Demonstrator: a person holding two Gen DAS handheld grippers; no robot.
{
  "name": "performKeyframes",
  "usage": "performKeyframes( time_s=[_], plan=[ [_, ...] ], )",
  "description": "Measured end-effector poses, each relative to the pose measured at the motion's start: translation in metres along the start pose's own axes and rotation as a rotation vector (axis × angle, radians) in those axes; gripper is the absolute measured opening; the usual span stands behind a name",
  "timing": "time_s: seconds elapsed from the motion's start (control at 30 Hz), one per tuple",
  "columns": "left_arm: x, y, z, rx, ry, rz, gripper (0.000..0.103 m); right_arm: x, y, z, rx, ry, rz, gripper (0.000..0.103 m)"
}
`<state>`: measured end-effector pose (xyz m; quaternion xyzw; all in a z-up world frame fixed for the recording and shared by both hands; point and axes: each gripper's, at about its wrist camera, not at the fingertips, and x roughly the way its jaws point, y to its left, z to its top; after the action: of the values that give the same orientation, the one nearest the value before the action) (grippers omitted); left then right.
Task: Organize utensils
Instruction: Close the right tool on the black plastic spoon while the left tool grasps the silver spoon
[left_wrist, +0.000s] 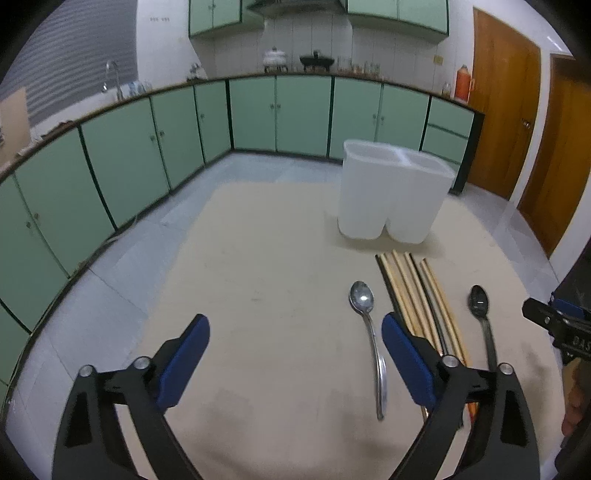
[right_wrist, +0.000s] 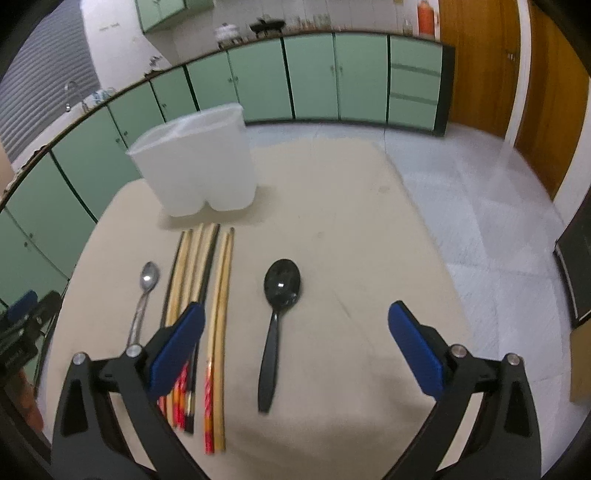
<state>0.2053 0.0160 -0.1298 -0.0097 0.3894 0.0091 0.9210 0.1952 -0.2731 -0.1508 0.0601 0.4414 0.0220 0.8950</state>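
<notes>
A white two-compartment utensil holder (left_wrist: 391, 192) (right_wrist: 199, 166) stands at the far side of the beige table. In front of it lie several wooden and black chopsticks (left_wrist: 417, 295) (right_wrist: 199, 273), side by side. A metal spoon (left_wrist: 364, 306) (right_wrist: 146, 291) lies left of them, a black plastic spoon (left_wrist: 480, 314) (right_wrist: 277, 314) right of them. My left gripper (left_wrist: 295, 339) is open and empty above the table, left of the metal spoon. My right gripper (right_wrist: 295, 325) is open and empty, its jaws either side of the black spoon's handle, above it.
The beige table (left_wrist: 258, 295) (right_wrist: 369, 221) is round-edged, with grey floor tiles beyond it. Green cabinets (left_wrist: 277, 114) line the walls. Wooden doors (left_wrist: 509, 122) stand at the right. The right gripper's body (left_wrist: 561, 325) shows at the left view's right edge.
</notes>
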Motion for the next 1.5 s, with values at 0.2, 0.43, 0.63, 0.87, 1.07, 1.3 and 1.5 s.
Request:
performKeyframes(
  time_s=[0.2,0.43,0.63,0.87,1.07,1.3,1.5],
  plan=[
    [0.039,-0.011,0.005,0.019,0.065,-0.018,0.086,0.050,0.000,0.016,0.035,0.127,0.012,0.074],
    [0.060,-0.022,0.006,0.046,0.098,-0.034,0.086,0.078,0.005,0.017,0.050,0.192,0.000,0.061],
    [0.072,-0.029,0.008,0.049,0.114,-0.044,0.086,0.082,0.010,0.019,0.021,0.177,-0.065,0.033],
    [0.089,-0.039,0.011,0.060,0.142,-0.030,0.086,0.075,0.003,0.018,0.032,0.169,-0.031,0.032],
    [0.109,-0.050,0.019,0.069,0.173,0.007,0.086,0.068,-0.003,0.015,0.026,0.161,-0.012,0.032],
    [0.131,-0.056,0.021,0.071,0.228,0.012,0.077,0.067,-0.001,0.013,0.010,0.162,-0.005,0.033],
    [0.133,-0.057,0.025,0.052,0.235,-0.024,0.060,0.071,0.002,0.018,0.008,0.171,-0.004,0.034]
  ],
)
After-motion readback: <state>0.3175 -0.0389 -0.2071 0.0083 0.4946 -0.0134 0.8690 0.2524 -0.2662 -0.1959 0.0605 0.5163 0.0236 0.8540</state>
